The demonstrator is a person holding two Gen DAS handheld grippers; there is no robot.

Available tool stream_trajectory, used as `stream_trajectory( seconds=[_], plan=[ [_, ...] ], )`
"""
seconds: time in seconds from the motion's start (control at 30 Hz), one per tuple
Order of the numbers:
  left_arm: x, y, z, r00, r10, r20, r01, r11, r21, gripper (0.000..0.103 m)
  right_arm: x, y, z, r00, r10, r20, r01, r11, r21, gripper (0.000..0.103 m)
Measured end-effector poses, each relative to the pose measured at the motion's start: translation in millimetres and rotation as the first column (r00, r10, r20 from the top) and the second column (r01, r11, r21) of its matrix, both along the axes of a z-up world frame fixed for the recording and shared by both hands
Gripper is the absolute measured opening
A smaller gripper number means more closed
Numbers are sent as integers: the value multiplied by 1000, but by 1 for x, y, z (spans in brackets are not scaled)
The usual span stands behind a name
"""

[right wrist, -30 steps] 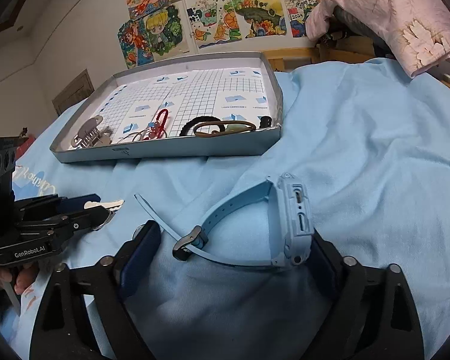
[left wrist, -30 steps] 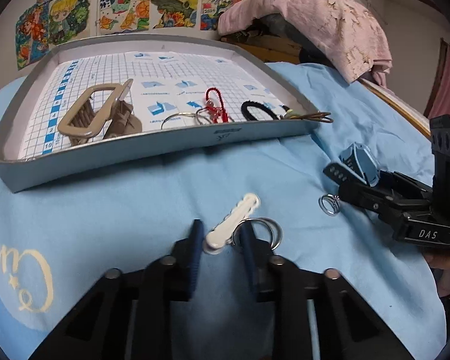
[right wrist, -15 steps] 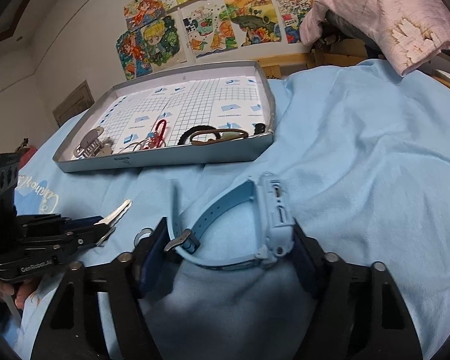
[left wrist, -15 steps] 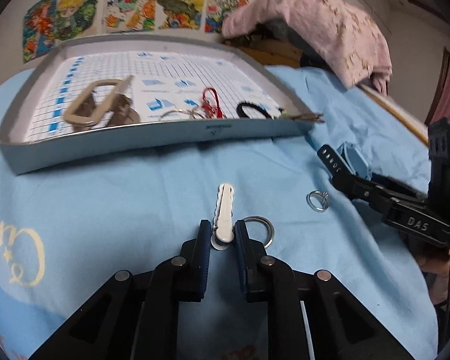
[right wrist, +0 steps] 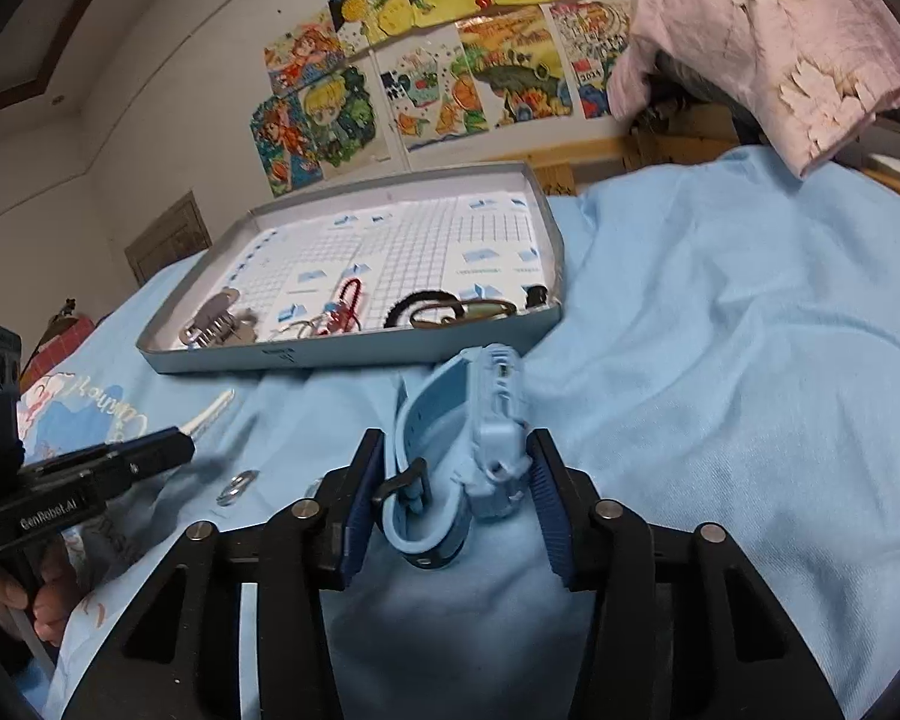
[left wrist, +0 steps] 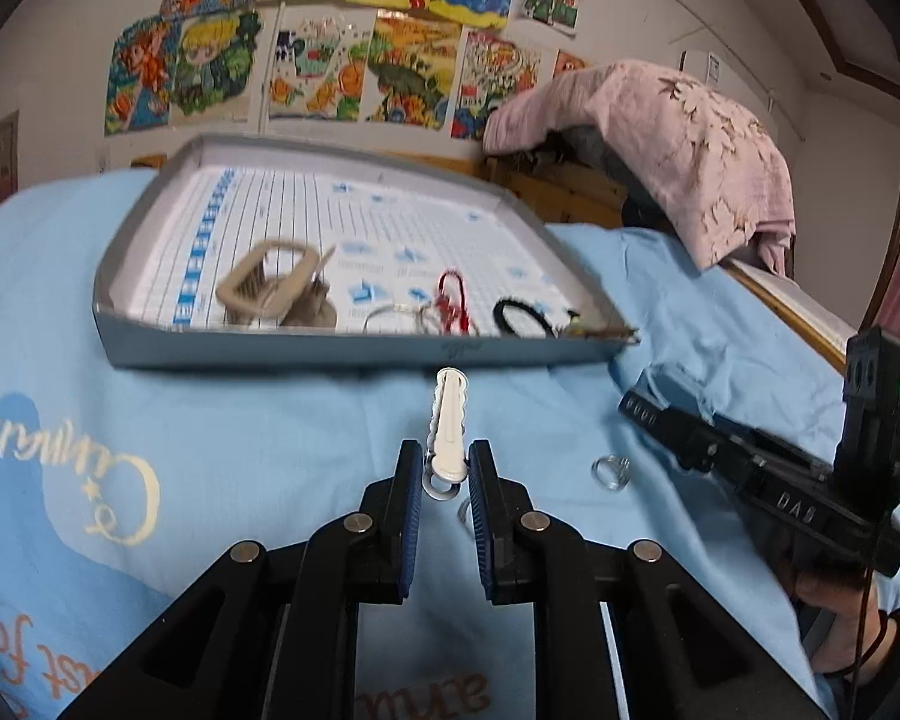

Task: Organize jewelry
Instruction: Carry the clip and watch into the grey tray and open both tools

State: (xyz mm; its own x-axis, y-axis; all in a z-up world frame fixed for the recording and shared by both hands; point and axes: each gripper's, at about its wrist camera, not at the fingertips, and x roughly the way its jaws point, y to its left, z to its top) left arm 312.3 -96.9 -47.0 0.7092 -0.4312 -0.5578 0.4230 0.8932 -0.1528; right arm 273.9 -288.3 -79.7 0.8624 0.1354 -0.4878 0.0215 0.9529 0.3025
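Note:
My left gripper [left wrist: 444,480] is shut on a white hair clip [left wrist: 447,426] and holds it just above the blue sheet, pointing at the grey tray [left wrist: 354,354]. My right gripper [right wrist: 456,498] is shut on a light blue smartwatch [right wrist: 486,432], lifted off the sheet. The tray [right wrist: 342,354] holds a beige claw clip [left wrist: 270,282], a red charm with rings [left wrist: 450,300], a black hair tie [left wrist: 519,315] and a bracelet [right wrist: 468,312]. A silver ring [left wrist: 611,471] lies on the sheet between the grippers; it also shows in the right wrist view [right wrist: 237,486].
The blue bedsheet [right wrist: 720,360] is rumpled around the tray. A pink cloth [left wrist: 660,138] hangs over wooden furniture at the back right. A wooden bed rail [left wrist: 810,324] runs along the right edge. Drawings cover the wall [left wrist: 330,60].
My left gripper closed on the white clip and lifted it toward the tray. My right gripper closed on the watch and raised it off the sheet.

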Motion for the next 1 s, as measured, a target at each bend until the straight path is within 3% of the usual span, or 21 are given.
stream_trajectory(
  seconds=[0.37, 0.63, 0.77, 1.0],
  plan=[
    [8, -7, 13, 999, 34, 17, -33, 998, -49, 15, -1, 2, 1, 1000, 10, 10, -10, 1000, 4, 36],
    [39, -19, 27, 993, 108, 53, -103, 991, -88, 15, -3, -4, 24, 991, 11, 134, -15, 1000, 26, 36],
    [65, -26, 26, 987, 158, 35, -154, 983, -104, 15, 16, -10, 39, 983, 5, 185, -7, 1000, 12, 36],
    [99, -32, 11, 983, 182, -15, -183, 981, -63, 15, 73, -20, 29, 991, -15, 136, 6, 998, 66, 36]
  ],
)
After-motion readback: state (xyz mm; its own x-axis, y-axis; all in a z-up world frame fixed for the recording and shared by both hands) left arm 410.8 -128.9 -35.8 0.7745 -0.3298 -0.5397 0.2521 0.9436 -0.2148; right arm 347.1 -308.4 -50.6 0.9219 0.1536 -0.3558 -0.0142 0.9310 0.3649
